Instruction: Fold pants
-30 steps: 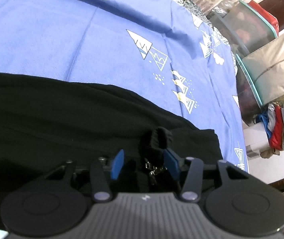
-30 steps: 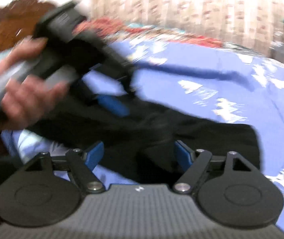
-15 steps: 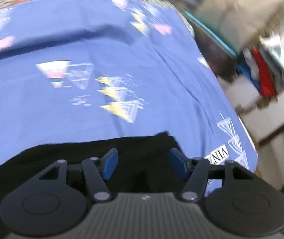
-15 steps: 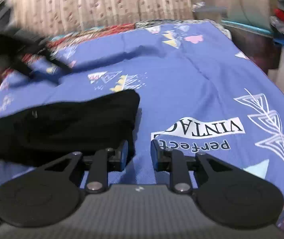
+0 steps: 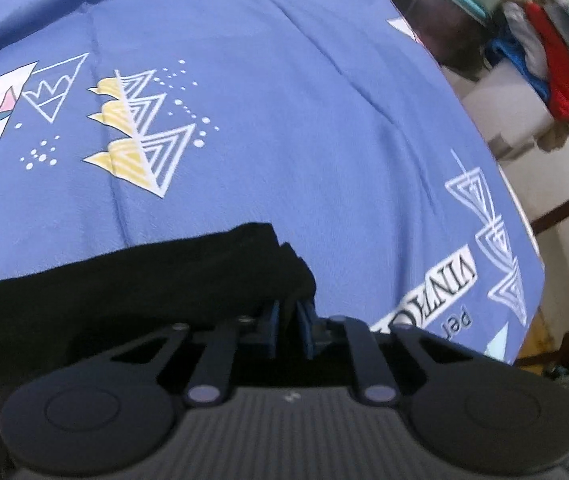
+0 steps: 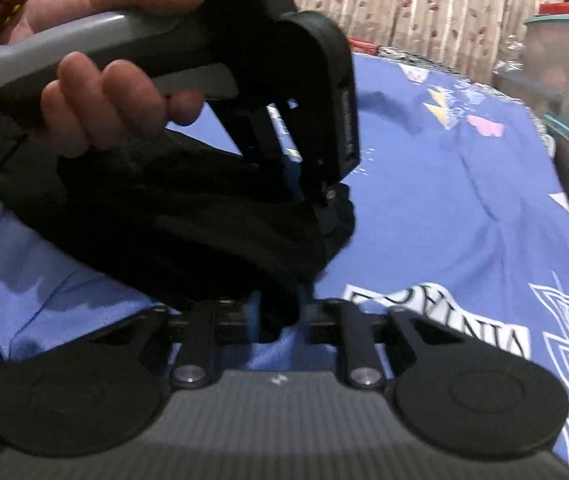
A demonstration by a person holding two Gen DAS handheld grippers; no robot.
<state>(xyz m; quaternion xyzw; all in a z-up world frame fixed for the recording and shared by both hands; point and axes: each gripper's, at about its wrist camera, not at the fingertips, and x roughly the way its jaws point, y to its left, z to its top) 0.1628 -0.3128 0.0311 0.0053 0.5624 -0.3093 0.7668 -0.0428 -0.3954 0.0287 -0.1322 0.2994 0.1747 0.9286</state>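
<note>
The black pants (image 5: 132, 284) lie on a blue printed bedsheet (image 5: 284, 120). My left gripper (image 5: 289, 330) is shut on their end edge, blue pads pinching the cloth. In the right wrist view the pants (image 6: 188, 232) are bunched and lifted off the sheet. My right gripper (image 6: 278, 316) is shut on the lower edge of the same end. The left gripper (image 6: 316, 184), held by a hand, grips the cloth just beyond it.
The bed's right edge (image 5: 524, 240) drops off to the floor. A pile of folded clothes (image 5: 544, 60) and plastic bins (image 6: 556, 52) stand beyond the bed. A curtain (image 6: 424, 4) hangs at the back.
Both grippers were open over the pants; both have closed on the pants' end edge. The cloth end is now lifted and bunched between them.
</note>
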